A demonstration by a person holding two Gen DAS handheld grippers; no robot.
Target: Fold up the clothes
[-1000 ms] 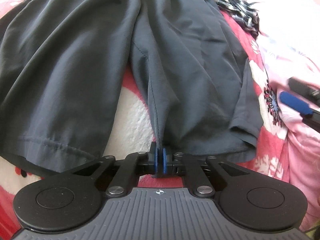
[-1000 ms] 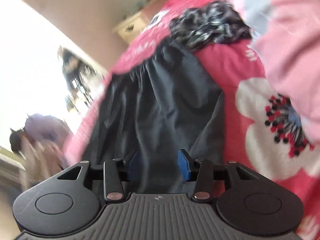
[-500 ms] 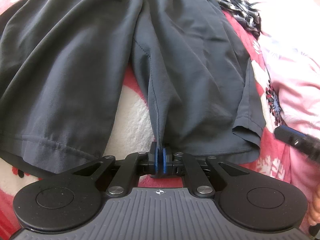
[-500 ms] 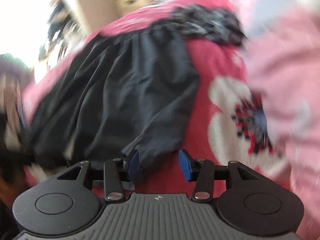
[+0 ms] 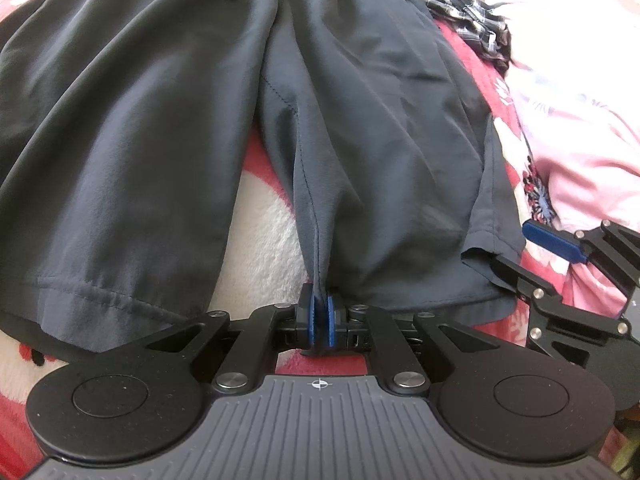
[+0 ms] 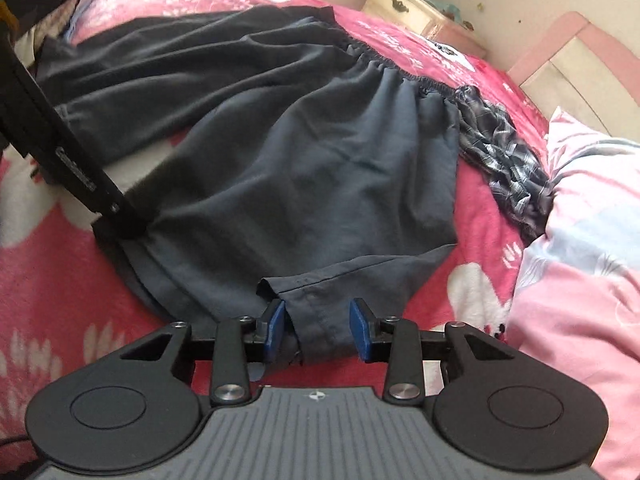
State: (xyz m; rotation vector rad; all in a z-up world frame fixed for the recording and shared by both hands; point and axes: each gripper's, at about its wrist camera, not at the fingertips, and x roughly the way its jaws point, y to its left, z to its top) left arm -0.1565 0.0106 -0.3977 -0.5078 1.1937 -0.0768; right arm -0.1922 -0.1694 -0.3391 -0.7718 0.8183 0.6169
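Observation:
Dark grey shorts [image 5: 360, 120] lie flat on the bed, waistband at the far end. My left gripper [image 5: 320, 312] is shut on the hem at the inner seam of the right-hand leg. In the right wrist view the shorts [image 6: 300, 168] spread out ahead, and the left gripper [image 6: 124, 224] pinches the hem at the left. My right gripper [image 6: 318, 328] is at the outer hem corner of the same leg. Its jaws are closing with the cloth between them, and the right pad stands apart from it. The left wrist view has the right gripper [image 5: 512, 246] at the right edge.
A red and pink flowered blanket [image 6: 48, 280] covers the bed. A crumpled plaid garment [image 6: 508, 156] lies beside the waistband. A pink quilt [image 6: 580, 240] is piled to the right. A cream dresser [image 6: 412, 8] stands by the wall behind the bed.
My right gripper rolled upright and came down to the outer hem corner of the leg, its jaws narrowing around the cloth. The left gripper kept its grip and place.

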